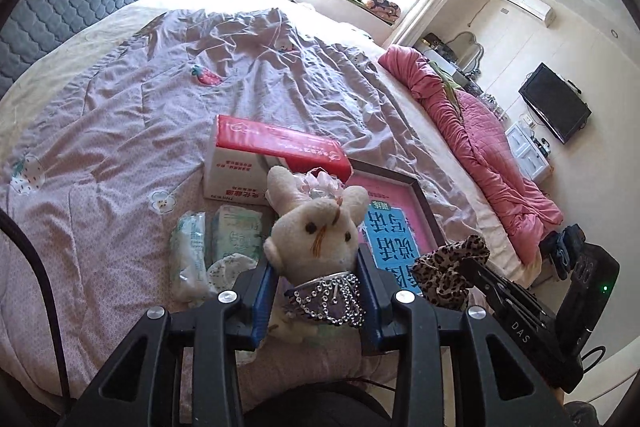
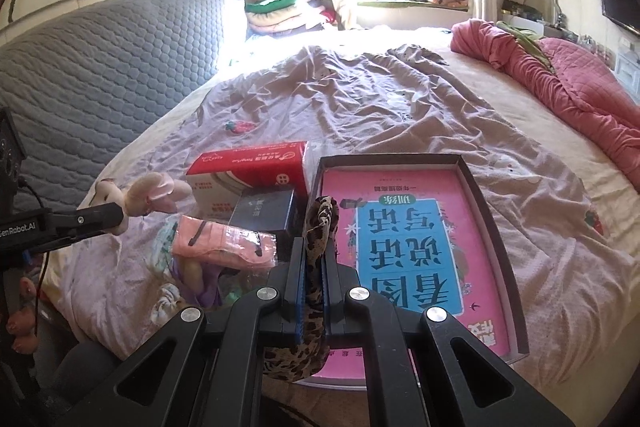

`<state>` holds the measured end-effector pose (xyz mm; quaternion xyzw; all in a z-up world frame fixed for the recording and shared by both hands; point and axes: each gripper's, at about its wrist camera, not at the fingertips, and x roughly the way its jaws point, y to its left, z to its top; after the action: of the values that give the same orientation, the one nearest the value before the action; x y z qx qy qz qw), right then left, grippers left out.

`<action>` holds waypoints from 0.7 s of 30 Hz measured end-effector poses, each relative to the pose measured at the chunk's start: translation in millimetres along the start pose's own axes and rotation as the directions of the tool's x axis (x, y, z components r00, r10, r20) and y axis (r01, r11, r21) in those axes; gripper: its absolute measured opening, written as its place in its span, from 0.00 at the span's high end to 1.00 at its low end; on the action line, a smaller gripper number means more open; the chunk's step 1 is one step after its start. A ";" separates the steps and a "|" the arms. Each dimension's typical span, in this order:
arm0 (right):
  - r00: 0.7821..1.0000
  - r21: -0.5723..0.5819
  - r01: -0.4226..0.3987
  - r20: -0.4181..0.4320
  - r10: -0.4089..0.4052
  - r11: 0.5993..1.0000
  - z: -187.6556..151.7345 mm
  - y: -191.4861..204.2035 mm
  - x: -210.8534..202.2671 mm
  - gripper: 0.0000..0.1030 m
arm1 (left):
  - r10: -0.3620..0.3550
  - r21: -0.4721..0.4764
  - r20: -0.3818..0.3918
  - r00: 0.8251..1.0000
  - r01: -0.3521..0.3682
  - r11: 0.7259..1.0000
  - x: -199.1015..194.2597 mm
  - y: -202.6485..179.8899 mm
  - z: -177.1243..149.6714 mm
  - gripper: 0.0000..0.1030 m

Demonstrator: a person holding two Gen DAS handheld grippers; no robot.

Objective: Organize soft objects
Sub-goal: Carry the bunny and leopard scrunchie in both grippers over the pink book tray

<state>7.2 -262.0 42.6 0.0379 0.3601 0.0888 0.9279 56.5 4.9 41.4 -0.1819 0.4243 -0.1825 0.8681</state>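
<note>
Right now my left tool (image 1: 316,291) is clamped on a cream plush rabbit (image 1: 316,223), the blue pads pressing its body on both sides just below the head, with a beaded silver collar and purple skirt sitting between the jaws. The rabbit is lifted clear of the bed (image 1: 120,115), its head upright and facing my camera, a pink lace bow between its ears.

My right tool (image 2: 316,267) is closed tight on a leopard-print scrunchie (image 2: 320,219); the fabric loops up above the fingertips and hangs down below them. It is held over the near left corner of a shallow dark-edged box (image 2: 492,211) that lies on the bed and carries a pink and blue book (image 2: 420,247).

Left of the box stands a red and white tissue pack (image 2: 248,167), with a small dark box (image 2: 264,211) in front of it. Nearer me lies a pink item in clear wrapping (image 2: 224,243) on a small heap of other soft packets. A crumpled lilac sheet with strawberry prints covers the bed, and a pink quilt (image 2: 560,87) is bunched along the far right side.
</note>
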 end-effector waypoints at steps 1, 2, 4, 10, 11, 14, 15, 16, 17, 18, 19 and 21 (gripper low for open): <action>1.000 0.009 0.000 0.005 0.000 1.000 0.3 -2.8 -2.2 0.94 | -0.004 0.010 0.001 1.000 0.004 1.000 0.1 -5.3 0.6 0.64; 1.000 0.016 0.000 0.009 0.000 1.000 0.8 -5.1 -3.9 0.94 | -0.008 0.018 -0.001 1.000 0.008 1.000 0.9 -10.6 1.1 0.64; 1.000 0.033 0.003 0.018 -0.004 0.999 1.1 -10.9 -7.7 0.94 | -0.022 0.029 -0.007 1.000 0.022 0.999 3.6 -19.7 0.6 0.64; 0.999 0.076 0.015 0.028 -0.017 0.997 -1.3 -27.0 -14.0 0.94 | -0.037 0.087 -0.037 0.999 0.040 0.995 15.0 -50.7 -7.5 0.64; 0.999 0.085 0.014 0.030 -0.016 0.996 -2.0 -29.7 -14.7 0.94 | -0.033 0.103 -0.043 0.999 0.037 0.994 18.3 -56.6 -10.0 0.64; 0.999 0.112 0.018 0.033 -0.022 0.994 -5.1 -39.6 -15.3 0.94 | -0.033 0.133 -0.074 0.997 0.043 0.990 29.8 -72.3 -18.4 0.63; 0.999 0.123 0.018 0.033 -0.022 0.992 -6.3 -43.0 -15.3 0.94 | -0.030 0.142 -0.086 0.996 0.042 0.989 33.6 -76.8 -20.5 0.64; 0.999 0.132 0.019 0.034 -0.024 0.991 -7.1 -46.3 -15.2 0.94 | -0.027 0.153 -0.095 0.995 0.042 0.987 37.7 -81.8 -23.5 0.64; 0.999 0.143 0.021 0.034 -0.026 0.990 -8.7 -50.7 -14.8 0.94 | -0.026 0.165 -0.108 0.994 0.043 0.985 42.8 -86.9 -26.7 0.64; 0.999 0.152 0.022 0.033 -0.027 0.988 -10.5 -54.4 -14.6 0.94 | -0.025 0.175 -0.122 0.992 0.046 0.983 48.1 -92.0 -30.0 0.64; 0.999 0.163 0.024 0.032 -0.029 0.986 -12.4 -58.3 -14.1 0.94 | -0.025 0.182 -0.133 0.991 0.049 0.982 53.1 -95.4 -31.7 0.63; 0.999 0.185 0.025 0.026 -0.030 0.982 -15.9 -65.9 -12.7 0.94 | -0.019 0.207 -0.156 0.988 0.052 0.977 63.5 -105.3 -37.0 0.63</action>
<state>-3.6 -329.0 30.4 0.1202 0.3541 0.0415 0.9265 46.1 -122.3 27.2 -0.0820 0.4645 -0.2553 0.8440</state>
